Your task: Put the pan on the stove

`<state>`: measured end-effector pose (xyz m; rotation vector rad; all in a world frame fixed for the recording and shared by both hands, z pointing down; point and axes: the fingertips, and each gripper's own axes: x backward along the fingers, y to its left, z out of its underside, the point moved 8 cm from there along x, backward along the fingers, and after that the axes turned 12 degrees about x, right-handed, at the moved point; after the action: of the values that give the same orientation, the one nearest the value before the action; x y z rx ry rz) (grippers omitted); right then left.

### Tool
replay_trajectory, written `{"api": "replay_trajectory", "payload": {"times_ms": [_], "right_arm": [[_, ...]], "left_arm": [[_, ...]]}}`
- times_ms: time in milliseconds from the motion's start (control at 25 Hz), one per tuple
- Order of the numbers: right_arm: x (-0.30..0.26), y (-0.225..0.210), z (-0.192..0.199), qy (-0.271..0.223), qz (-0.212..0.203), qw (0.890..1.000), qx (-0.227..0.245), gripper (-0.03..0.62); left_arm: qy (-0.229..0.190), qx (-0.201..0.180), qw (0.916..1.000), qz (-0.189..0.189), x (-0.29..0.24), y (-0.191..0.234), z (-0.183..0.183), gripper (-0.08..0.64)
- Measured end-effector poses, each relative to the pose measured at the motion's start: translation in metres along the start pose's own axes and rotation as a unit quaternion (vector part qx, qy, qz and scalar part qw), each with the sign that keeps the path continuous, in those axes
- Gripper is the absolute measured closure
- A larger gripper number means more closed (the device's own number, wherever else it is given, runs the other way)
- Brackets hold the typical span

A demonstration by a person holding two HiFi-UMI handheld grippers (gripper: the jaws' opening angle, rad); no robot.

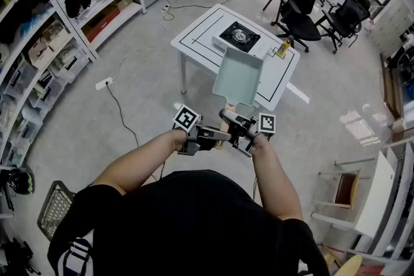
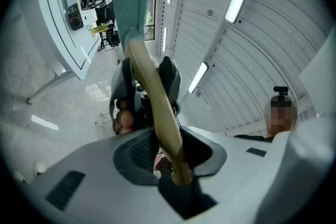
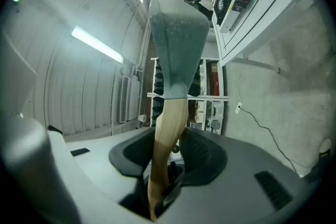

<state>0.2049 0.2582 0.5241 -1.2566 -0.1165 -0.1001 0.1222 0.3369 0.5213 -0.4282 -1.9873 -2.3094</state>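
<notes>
Pan (image 1: 238,76) handle clamped, L gripper (image 2: 167,150), R gripper (image 3: 167,157)

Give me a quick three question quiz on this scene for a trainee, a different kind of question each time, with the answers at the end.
1. True or false: the pan already sits on the stove.
2. What grips the pan's handle? A) one gripper only B) both grippers C) a bare hand
3. Fill in: the stove stands on a white ____.

Key
1. False: the pan is held in the air, short of the table.
2. B: the left gripper and the right gripper are both shut on the handle.
3. table
</notes>
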Motion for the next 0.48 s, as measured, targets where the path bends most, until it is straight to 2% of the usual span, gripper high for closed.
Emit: {"api": "replay_trajectory", "payload": {"times_ms": [480], "right_arm": [[-0.0044, 0.0036, 0.0057, -0.008, -0.003, 1.000, 0.000, 0.454]], "left_arm": [[0.000, 0.006, 0.9999, 0.009, 0.0045, -0.0048, 0.0049, 0.434]]}}
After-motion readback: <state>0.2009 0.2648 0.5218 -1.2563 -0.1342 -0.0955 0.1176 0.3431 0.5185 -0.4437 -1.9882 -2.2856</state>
